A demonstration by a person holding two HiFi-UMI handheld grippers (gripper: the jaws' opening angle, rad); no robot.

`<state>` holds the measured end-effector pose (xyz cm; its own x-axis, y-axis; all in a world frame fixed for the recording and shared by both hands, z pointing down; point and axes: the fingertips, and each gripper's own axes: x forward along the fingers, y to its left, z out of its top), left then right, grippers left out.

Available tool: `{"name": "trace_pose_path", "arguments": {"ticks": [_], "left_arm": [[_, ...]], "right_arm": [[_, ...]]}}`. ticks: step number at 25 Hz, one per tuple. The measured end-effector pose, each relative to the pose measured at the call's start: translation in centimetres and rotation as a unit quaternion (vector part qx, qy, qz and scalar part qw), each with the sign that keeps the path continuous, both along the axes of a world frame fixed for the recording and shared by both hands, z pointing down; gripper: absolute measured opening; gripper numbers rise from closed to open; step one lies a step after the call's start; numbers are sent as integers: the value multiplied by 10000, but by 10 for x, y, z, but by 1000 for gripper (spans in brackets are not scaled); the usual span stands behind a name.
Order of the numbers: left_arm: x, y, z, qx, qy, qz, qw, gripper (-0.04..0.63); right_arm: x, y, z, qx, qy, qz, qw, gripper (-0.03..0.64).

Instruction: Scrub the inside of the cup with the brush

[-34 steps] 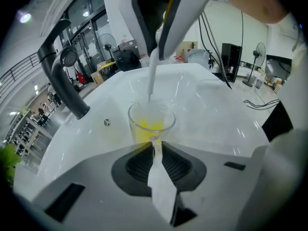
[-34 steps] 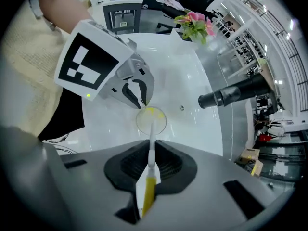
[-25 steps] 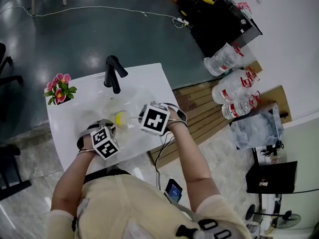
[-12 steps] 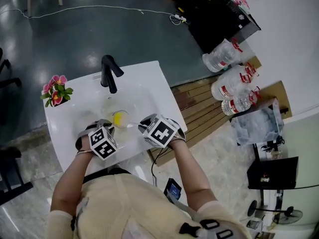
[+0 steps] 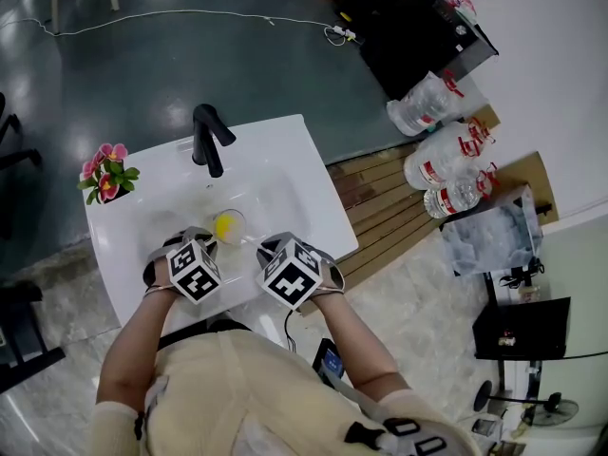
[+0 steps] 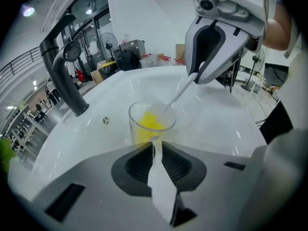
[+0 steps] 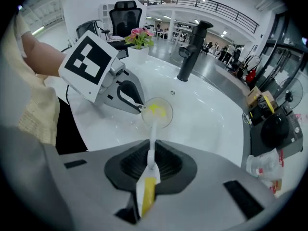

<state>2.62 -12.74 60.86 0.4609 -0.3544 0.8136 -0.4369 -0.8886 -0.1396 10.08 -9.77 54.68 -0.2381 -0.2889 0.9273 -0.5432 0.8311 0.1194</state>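
A clear glass cup (image 5: 229, 226) stands in the white sink (image 5: 285, 174), with the brush's yellow head (image 6: 150, 123) inside it. My left gripper (image 6: 155, 148) is shut on the cup's near wall, and its marker cube (image 5: 195, 272) lies left of the cup in the head view. My right gripper (image 7: 150, 155) is shut on the brush's white handle (image 7: 152, 137), whose yellow end pokes out behind the jaws. From the right the handle slants down into the cup (image 7: 156, 112). The left gripper view shows the right gripper (image 6: 199, 76) above and right of the cup.
A black faucet (image 5: 209, 141) rises at the sink's far rim, with a small drain hole (image 6: 105, 121) near its base. Pink flowers (image 5: 106, 171) sit on the sink's left corner. Large water bottles (image 5: 442, 164) and a wooden pallet (image 5: 380, 207) lie on the floor to the right.
My right gripper has drawn back toward the person and a little lower, drawing the brush handle back with it. The brush head stays in the cup. The left gripper keeps its hold.
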Motion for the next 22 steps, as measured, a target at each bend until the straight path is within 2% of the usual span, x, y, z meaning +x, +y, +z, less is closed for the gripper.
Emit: {"name": "trace_pose_path", "arguments": {"ticks": [7, 12, 22], "left_arm": [[-2, -3, 5, -39, 6, -72, 10000, 60], [-4, -2, 5, -81, 41, -128, 9999, 60], [0, 0, 5, 84, -40, 77, 9999, 61]], "right_arm": [[-12, -5, -3, 222, 684, -304, 9969, 44], [-20, -10, -9, 186, 1105, -644, 9916, 44], [-23, -18, -15, -160, 1433, -1050, 9840, 44]]}}
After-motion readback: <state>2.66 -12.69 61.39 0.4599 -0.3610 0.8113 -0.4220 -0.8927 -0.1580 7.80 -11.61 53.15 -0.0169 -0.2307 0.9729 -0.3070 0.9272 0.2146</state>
